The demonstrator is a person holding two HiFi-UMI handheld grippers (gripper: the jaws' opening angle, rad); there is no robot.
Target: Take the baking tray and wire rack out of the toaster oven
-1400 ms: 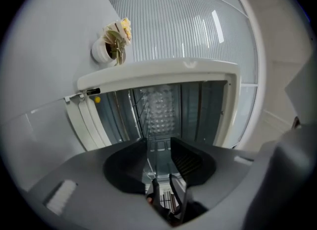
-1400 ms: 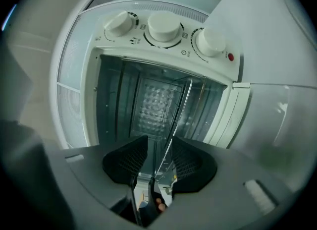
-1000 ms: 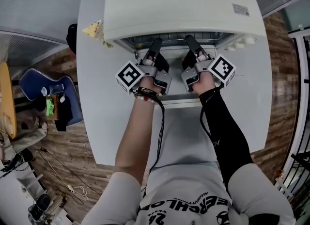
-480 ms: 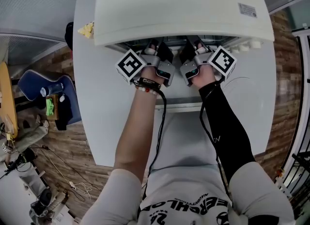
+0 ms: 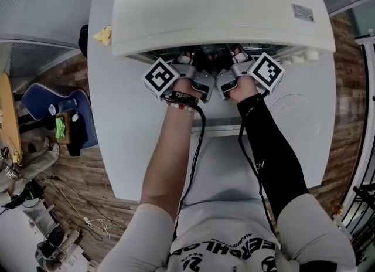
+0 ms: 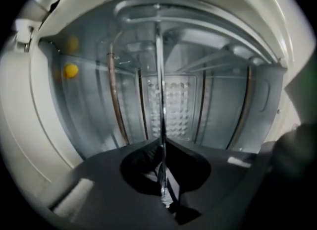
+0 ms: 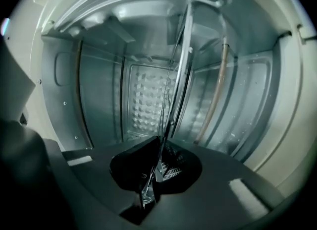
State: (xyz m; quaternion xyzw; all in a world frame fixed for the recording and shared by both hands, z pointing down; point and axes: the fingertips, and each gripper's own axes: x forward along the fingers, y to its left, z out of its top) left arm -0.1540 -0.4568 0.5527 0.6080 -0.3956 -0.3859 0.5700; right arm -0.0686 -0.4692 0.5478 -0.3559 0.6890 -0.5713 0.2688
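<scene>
The boxy white toaster oven [image 5: 217, 7] stands on the pale grey worktop [image 5: 117, 148], its mouth open toward the person. Both arms have pushed further into that mouth than a second ago, so only the marker cubes and rear bodies show below the oven's roof. Inside the oven, the left gripper [image 6: 161, 172] and the right gripper [image 7: 151, 174] have each just closed their jaws, from wide apart to almost together, on a thin bright metal edge [image 6: 159, 100] that runs toward the oven's back wall. Seen edge-on, it may be the baking tray or the wire rack; I cannot tell which. It lies wholly inside the oven. With both grips made, a level pull outward looks due next.
</scene>
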